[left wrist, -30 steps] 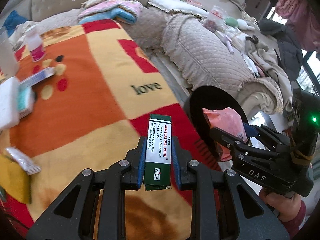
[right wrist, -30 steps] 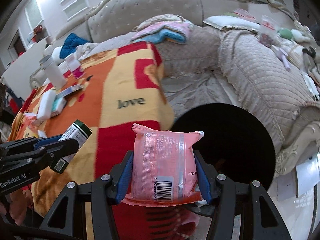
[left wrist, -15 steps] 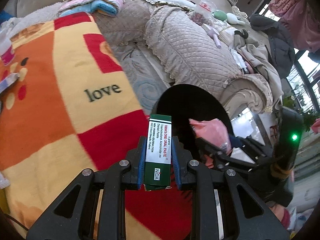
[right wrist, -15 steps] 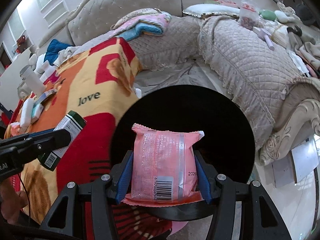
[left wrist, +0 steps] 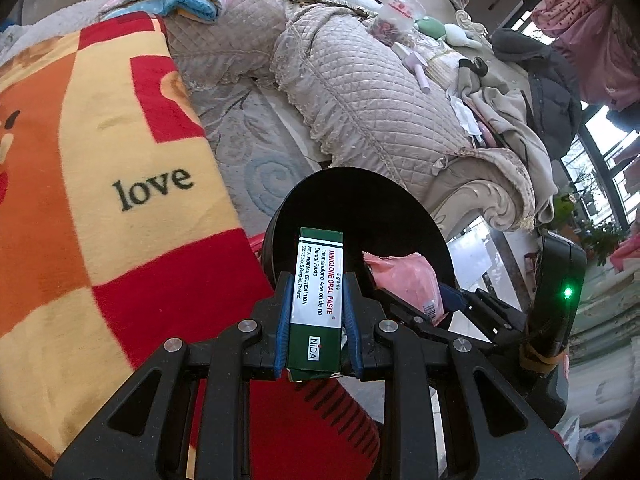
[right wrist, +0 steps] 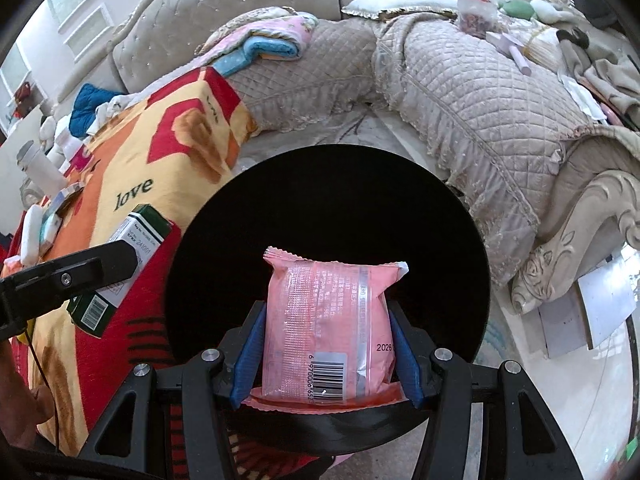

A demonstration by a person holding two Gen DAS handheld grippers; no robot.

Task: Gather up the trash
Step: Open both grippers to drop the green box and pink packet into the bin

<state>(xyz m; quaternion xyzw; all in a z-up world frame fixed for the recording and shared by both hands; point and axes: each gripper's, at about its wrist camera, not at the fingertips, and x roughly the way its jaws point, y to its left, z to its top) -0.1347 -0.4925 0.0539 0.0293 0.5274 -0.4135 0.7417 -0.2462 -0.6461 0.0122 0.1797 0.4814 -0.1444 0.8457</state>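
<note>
My left gripper (left wrist: 316, 304) is shut on a green and white oral paste box (left wrist: 319, 292), held at the near left rim of a round black trash bin (left wrist: 352, 196). My right gripper (right wrist: 326, 344) is shut on a pink snack packet (right wrist: 328, 320), held over the bin's dark opening (right wrist: 328, 208). The packet also shows in the left wrist view (left wrist: 404, 278), to the right of the box. The box shows in the right wrist view (right wrist: 124, 260), left of the bin.
A table with an orange, yellow and red "love" blanket (left wrist: 100, 160) stands left of the bin, with bottles and packets (right wrist: 40, 200) on its far end. A quilted beige sofa (left wrist: 380, 100) with clothes curves behind. White sheets (right wrist: 592, 304) lie on the floor at right.
Both grippers have moved right from over the table to the bin. The pink packet now hangs over the bin's opening and the box is at its rim. Both grips are unchanged.
</note>
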